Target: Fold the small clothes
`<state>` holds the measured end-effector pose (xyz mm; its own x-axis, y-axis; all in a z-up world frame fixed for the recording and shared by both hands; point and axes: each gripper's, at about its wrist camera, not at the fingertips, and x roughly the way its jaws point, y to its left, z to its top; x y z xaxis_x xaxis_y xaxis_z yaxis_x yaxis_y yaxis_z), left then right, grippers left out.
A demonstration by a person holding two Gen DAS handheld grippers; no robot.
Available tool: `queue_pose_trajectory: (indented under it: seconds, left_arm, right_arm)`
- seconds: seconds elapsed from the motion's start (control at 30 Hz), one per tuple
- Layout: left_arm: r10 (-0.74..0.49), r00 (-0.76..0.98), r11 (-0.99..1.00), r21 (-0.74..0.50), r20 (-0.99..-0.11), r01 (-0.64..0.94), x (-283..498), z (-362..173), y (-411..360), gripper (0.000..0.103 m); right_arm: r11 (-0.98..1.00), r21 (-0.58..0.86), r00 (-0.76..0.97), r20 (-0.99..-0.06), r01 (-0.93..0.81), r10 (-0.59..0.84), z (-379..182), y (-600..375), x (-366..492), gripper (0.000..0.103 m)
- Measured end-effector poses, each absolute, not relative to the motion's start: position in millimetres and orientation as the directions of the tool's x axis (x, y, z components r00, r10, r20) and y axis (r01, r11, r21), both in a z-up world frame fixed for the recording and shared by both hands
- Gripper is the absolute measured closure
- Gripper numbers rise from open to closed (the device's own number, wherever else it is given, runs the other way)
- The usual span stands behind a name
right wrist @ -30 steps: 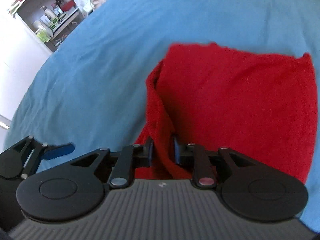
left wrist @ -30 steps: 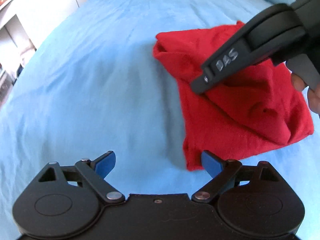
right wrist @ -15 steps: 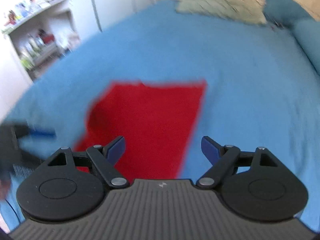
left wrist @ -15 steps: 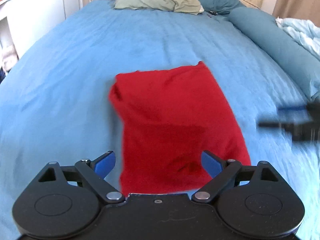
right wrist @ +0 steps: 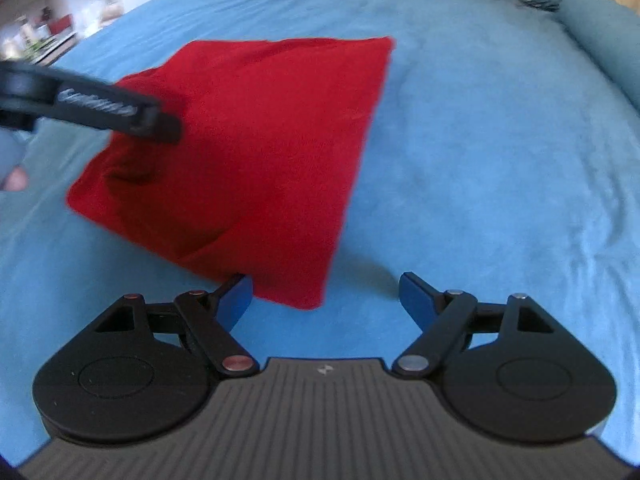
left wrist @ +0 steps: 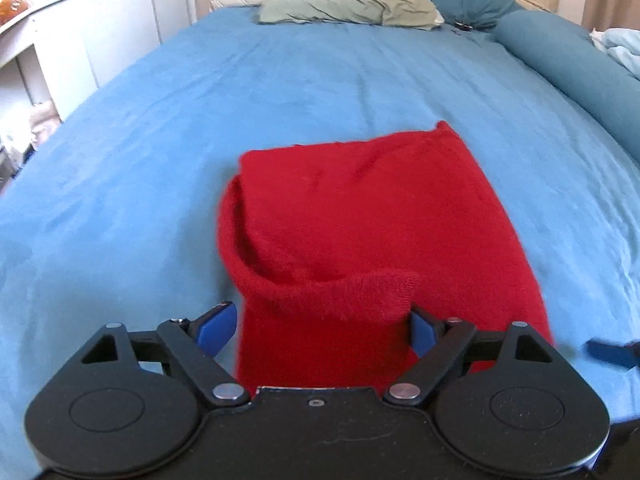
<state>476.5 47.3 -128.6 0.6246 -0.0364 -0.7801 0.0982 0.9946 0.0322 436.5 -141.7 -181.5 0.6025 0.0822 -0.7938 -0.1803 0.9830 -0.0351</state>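
Observation:
A red folded garment (left wrist: 360, 216) lies on the blue bed sheet (left wrist: 140, 160). My left gripper (left wrist: 320, 326) is open, its blue fingers on either side of the garment's raised near edge. In the right wrist view the garment (right wrist: 256, 140) lies ahead and to the left. My right gripper (right wrist: 326, 300) is open and empty just above the sheet, at the garment's near right corner. The left gripper's finger (right wrist: 112, 114) shows there over the garment's left side.
Pillows (left wrist: 348, 6) and a teal bolster (left wrist: 568, 68) lie at the head and right side of the bed. White shelves (left wrist: 28, 40) stand at the left. Bare sheet (right wrist: 500, 160) stretches right of the garment.
My right gripper let go of the garment's edge, opened and pulled back to the near right corner. My left gripper moved in over the garment's near edge. The garment now lies flatter.

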Motion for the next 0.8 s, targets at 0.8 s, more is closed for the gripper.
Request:
queue_pose_trajectory:
  seconds: [0.8]
  left_arm:
    - [-0.104, 0.616, 0.991, -0.029, -0.781, 0.13, 459, -64, 139, 0.0]
  right_arm:
    - [0.977, 0.183, 0.607, -0.767, -0.107, 0.21, -99, -217, 437, 0.0]
